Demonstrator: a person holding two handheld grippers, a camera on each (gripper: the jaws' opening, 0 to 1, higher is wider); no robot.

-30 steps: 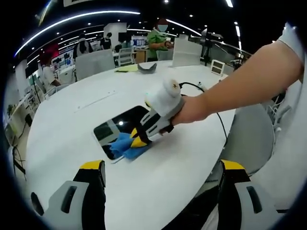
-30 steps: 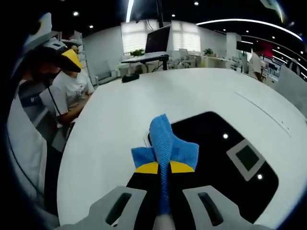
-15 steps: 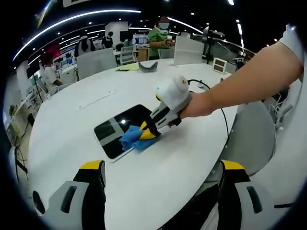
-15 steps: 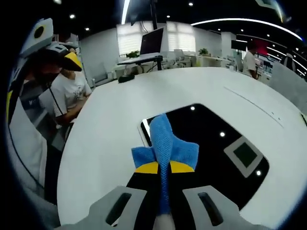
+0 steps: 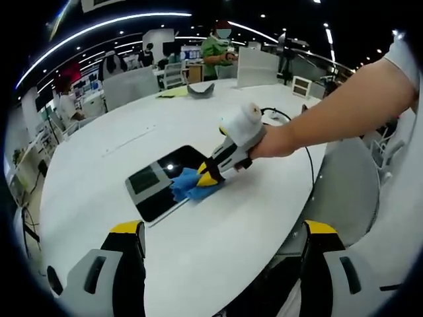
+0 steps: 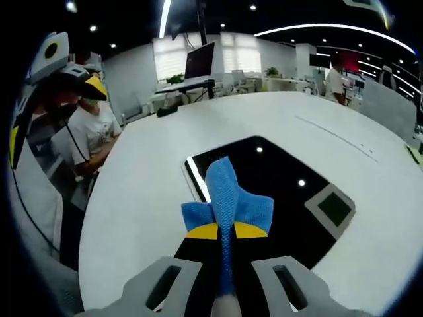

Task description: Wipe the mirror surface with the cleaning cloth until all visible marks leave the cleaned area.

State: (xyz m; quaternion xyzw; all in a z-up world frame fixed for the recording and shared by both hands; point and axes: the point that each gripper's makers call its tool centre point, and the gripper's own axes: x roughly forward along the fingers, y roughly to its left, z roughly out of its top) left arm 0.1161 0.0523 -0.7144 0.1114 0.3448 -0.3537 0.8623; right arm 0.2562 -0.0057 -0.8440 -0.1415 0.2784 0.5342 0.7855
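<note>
Mirror [image 5: 156, 187], one blue cloth [image 5: 188, 187], right gripper [image 5: 206, 177]

No text, label, brand or number is readable in either view.

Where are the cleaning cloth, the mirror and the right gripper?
cleaning cloth [image 6: 228, 195], right gripper view, raised blue fold.
mirror [image 5: 153, 186], left gripper view, dark glass centre.
right gripper [image 5: 209, 177], left gripper view, yellow-tipped jaws holding cloth.
</note>
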